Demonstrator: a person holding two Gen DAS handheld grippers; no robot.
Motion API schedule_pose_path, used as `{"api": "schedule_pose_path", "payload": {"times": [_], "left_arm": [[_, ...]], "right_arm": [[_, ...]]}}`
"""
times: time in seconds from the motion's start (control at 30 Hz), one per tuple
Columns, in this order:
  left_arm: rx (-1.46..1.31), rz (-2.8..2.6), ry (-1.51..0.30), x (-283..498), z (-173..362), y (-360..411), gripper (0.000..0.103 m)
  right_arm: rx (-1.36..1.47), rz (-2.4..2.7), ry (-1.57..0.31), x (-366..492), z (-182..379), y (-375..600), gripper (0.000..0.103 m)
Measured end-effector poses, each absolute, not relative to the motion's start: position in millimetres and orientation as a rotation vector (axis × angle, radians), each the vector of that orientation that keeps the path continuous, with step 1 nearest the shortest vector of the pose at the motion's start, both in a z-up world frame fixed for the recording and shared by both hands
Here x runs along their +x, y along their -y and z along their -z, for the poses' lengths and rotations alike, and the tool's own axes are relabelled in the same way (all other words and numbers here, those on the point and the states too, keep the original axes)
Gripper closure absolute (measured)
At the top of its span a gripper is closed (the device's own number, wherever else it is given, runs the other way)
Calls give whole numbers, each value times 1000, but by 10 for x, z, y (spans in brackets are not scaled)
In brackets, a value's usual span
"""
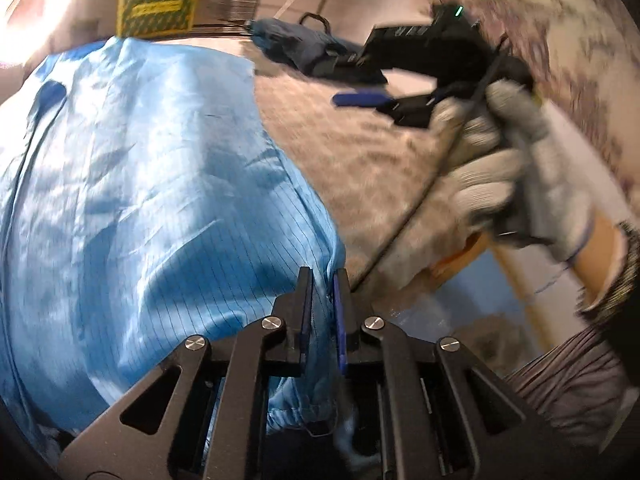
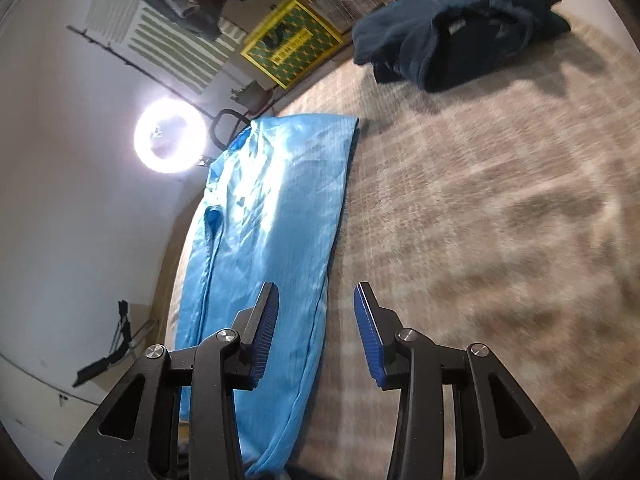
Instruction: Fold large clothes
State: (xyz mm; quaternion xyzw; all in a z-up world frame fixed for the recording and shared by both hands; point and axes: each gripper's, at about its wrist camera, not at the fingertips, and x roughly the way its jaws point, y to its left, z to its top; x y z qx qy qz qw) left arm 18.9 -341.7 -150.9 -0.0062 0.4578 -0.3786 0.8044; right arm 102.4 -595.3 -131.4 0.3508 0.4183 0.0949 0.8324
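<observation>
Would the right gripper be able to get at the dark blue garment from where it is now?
Probably yes: the right gripper is open and empty, and only bare carpet lies between it and the dark blue garment.

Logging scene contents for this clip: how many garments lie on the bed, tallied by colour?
Shiny light-blue grid-weave garment, spread flat: 1
Dark navy garment, bunched at the far end: 1
Total: 2

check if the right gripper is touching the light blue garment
Apart. The right wrist view shows the right gripper with jaws open and nothing between them, held above the light blue garment.
</observation>
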Motion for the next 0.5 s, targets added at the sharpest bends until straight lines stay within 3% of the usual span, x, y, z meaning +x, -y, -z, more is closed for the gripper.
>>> {"api": "schedule_pose_path", "payload": {"times": [0.13,0.33,0.4,0.43,0.5], "left_arm": [[-121,805,-980,227,1397,3227,95],[-206,786,-946,230,1256,3005,95],[-228,780,-944,231,1262,2927,95],[-240,776,-946,244,1277,2896,95],[-263,766,-948,286,1295,2823,96]], "right_arm": [[792,-197,-919,1395,1442,5835,53],[807,-174,-989,1846,1667,5619,53],[821,-181,-1012,1955,1751,5538,76],[830,-201,-1022,2001,1774,5500,101],[754,-180,-1051,2092,1725,5369,101]]}}
